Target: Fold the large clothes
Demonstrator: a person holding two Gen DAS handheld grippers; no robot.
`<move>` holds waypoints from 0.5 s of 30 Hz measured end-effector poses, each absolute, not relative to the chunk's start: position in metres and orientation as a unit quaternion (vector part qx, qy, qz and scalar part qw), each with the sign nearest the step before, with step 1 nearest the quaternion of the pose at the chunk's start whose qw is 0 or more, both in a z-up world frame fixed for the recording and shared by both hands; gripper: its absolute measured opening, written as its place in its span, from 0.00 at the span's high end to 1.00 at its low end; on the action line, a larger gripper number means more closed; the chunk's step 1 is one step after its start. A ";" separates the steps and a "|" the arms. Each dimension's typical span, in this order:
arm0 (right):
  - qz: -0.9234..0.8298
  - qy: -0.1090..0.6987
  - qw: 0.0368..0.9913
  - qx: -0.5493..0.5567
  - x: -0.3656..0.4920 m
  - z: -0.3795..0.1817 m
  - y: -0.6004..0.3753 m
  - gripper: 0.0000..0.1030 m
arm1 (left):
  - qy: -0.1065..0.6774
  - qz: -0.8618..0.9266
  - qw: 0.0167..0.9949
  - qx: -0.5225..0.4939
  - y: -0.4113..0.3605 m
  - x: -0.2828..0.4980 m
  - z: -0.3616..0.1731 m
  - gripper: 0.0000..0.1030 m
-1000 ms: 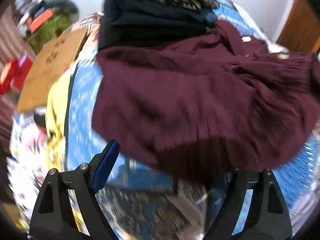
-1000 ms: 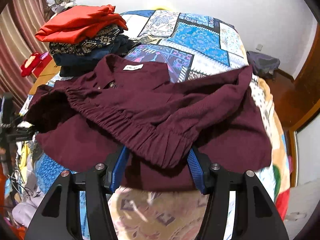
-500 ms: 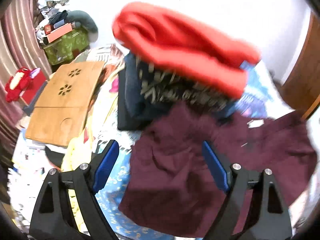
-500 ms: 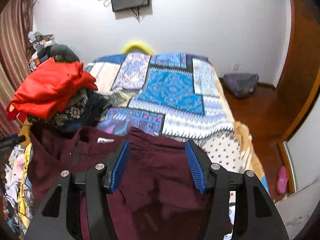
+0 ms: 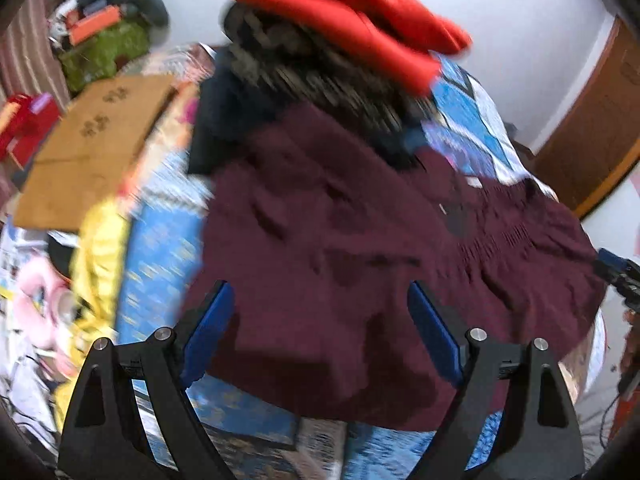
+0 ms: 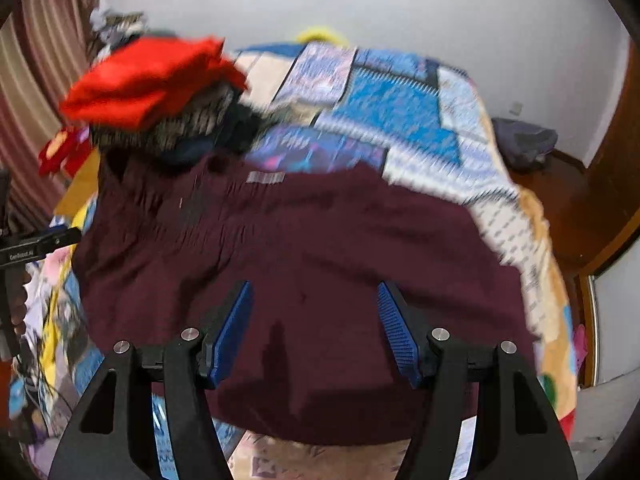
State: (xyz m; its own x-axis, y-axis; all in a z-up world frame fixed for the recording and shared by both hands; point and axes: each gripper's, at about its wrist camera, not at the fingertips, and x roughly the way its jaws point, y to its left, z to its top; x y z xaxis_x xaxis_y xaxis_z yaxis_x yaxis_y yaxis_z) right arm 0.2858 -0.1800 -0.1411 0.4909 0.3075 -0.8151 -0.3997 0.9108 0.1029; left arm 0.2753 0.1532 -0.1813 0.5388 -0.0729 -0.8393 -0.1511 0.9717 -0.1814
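A large maroon garment (image 5: 340,220) lies folded and spread on the patchwork bedspread (image 5: 160,240). Its white neck label (image 6: 266,177) shows near the far edge. My left gripper (image 5: 320,320) hovers over the garment's near left part. Its jaws are wide and still opening, with only flat cloth below them and nothing pinched. My right gripper (image 6: 314,320) hangs above the same garment (image 6: 320,240); its jaws are opening too, and its pads are clear of the fabric. Both views are motion-blurred.
A stack of folded clothes with a red piece on top (image 6: 152,80) stands at the garment's far left corner. A wooden board (image 5: 88,148) lies left of the bed. A dark bag (image 6: 524,140) sits on the floor by the wooden door (image 5: 592,120).
The gathered maroon edge that sat between the right pads is out of them and the garment lies flatter. Cloth that covered the left gripper's right finger has dropped clear. Both grippers rose and opened wider.
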 end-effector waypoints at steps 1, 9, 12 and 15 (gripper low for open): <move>0.208 0.470 0.856 -0.052 0.284 -0.149 -0.177 0.41 | 0.489 0.013 0.864 -0.119 0.143 0.276 -0.192 0.14; 0.199 0.482 0.849 -0.082 0.264 -0.172 -0.167 0.34 | 0.527 0.009 0.840 -0.129 0.101 0.271 -0.241 0.14; 0.199 0.481 0.849 -0.089 0.260 -0.167 -0.164 0.34 | 0.522 0.010 0.842 -0.136 0.101 0.261 -0.239 0.14; 0.203 0.478 0.850 -0.086 0.256 -0.162 -0.163 0.34 | 0.525 0.011 0.838 -0.145 0.107 0.249 -0.238 0.14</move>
State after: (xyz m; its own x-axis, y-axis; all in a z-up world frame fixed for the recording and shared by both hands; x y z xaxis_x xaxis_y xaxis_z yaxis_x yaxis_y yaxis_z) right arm 0.2563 -0.1633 -0.1619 0.4607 0.2627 -0.8478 -0.4279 0.9026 0.0471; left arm 0.2492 0.1075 -0.2376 0.4479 -0.1334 -0.8841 -0.1708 0.9578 -0.2310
